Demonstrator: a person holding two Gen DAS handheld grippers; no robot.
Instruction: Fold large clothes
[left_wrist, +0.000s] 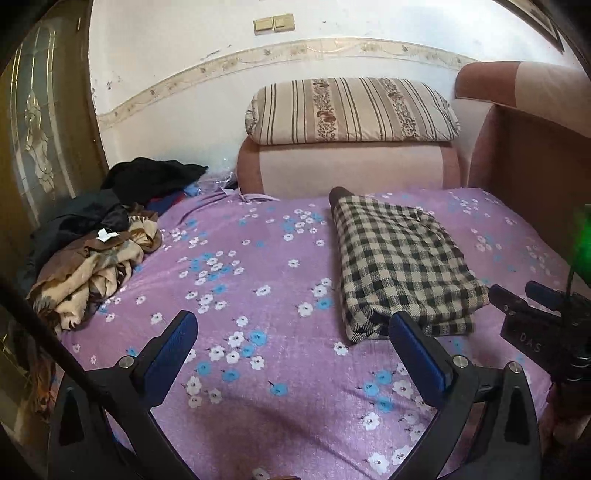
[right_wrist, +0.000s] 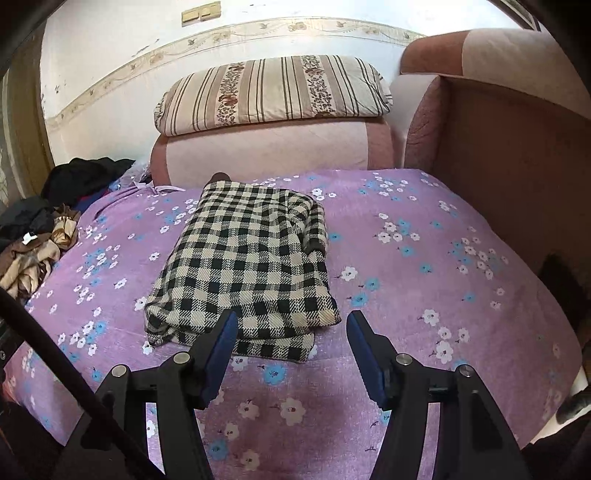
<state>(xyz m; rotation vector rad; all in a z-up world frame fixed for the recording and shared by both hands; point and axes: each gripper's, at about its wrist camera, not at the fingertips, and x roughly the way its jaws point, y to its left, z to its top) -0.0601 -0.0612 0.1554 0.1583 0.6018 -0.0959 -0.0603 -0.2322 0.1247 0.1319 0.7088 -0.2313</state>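
A black-and-cream checked woven garment (right_wrist: 243, 266), already folded into a thick rectangular bundle, lies on a bed covered by a lilac blanket printed with white and blue flowers (right_wrist: 424, 280). Its long axis runs away from the cameras, from the near edge of the bed toward a pink upholstered bolster (right_wrist: 266, 151) at the far end, which carries a striped cream cushion (right_wrist: 273, 92).

The right claw (right_wrist: 291, 328) hovers just short of the bundle's near end. Its blue-padded jaws stand apart with nothing between them; its left finger overlaps the bundle's near edge in this view, though whether it touches the cloth cannot be told. The bundle lies straight ahead of this claw and a little to its left.

The left claw (left_wrist: 291, 328) is spread wide and empty over bare blanket. In its view the same checked bundle (left_wrist: 402, 266) lies ahead and to its right, its near corner just beyond the right finger. The right claw is judged the nearer of the two.

At the far left of the bed sits a loose pile of unfolded clothes, brown-and-cream patterned and black (left_wrist: 96, 251), well apart from both claws and nearer the left one. That heap probably holds the next garment to fold.
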